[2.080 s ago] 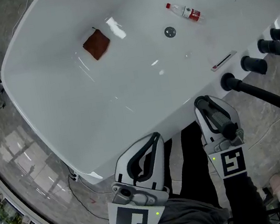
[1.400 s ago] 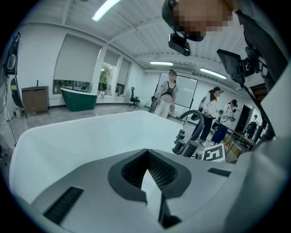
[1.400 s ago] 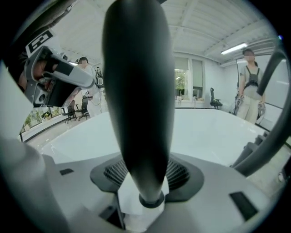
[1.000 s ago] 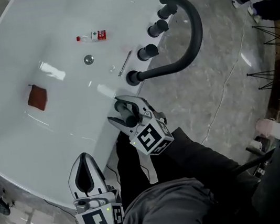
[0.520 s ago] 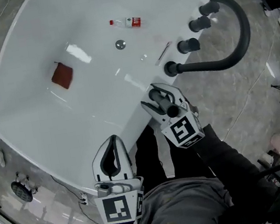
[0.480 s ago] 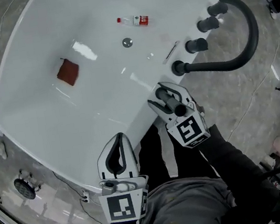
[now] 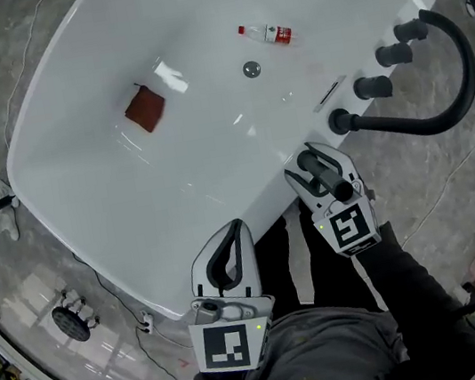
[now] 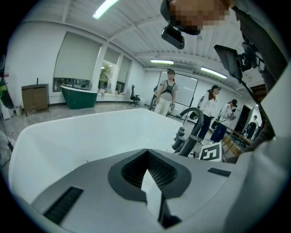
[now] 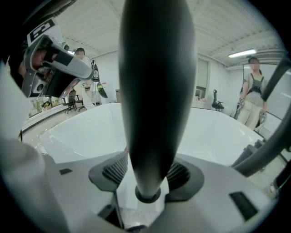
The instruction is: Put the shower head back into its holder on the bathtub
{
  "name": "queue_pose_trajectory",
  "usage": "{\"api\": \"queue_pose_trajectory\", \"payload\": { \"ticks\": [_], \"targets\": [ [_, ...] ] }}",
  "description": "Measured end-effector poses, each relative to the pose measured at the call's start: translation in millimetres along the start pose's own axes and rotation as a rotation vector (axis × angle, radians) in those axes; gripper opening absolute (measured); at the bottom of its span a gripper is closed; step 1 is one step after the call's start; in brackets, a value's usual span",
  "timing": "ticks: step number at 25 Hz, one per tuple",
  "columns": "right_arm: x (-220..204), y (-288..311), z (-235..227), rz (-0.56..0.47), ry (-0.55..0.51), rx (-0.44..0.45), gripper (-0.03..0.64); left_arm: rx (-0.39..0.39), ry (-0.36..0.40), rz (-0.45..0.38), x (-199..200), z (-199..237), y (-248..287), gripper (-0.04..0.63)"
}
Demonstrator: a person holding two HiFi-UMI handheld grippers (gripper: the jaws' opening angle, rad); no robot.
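The white bathtub [image 7: 109, 174] fills the head view. My right gripper [image 7: 313, 159] is shut on the black shower head [image 7: 326, 175], just outside the tub's near rim. In the right gripper view the tapered black shower head [image 9: 154, 91] stands up between the jaws. A black fitting [image 7: 341, 122] sits on the rim just beyond that gripper, and a thick black hose [image 7: 463, 84] arcs away from it. My left gripper [image 7: 237, 227] is shut and empty, lower left by the rim, and the left gripper view shows its jaws closed with nothing between them.
Two black knobs [image 7: 372, 86] [image 7: 395, 54] follow the fitting along the rim. Inside the tub lie a red-brown cloth [image 7: 145, 110], a small bottle [image 7: 266, 33] and the drain [image 7: 251, 69]. Cables run over the marble floor [image 7: 16, 267]. People [image 8: 166, 93] stand in the background.
The head view has swung, so the tub has shifted in the picture. My right gripper still holds the shower head near the rim fitting. The left gripper stays shut and empty.
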State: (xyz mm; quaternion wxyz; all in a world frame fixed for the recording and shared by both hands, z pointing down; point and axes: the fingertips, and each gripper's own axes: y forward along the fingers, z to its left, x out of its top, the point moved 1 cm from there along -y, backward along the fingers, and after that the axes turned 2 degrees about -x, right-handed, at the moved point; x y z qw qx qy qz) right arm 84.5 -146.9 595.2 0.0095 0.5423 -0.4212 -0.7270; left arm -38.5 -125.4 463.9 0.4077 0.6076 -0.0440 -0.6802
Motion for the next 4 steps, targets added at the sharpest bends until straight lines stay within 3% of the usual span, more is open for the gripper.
{"api": "queue_pose_trajectory", "payload": {
  "ticks": [4],
  "targets": [
    [0.8,-0.4,-3.2,0.007,-0.009,-0.007,0.253,0.001,-0.001,0.000,-0.2,-0.5,1.3,0.003]
  ]
}}
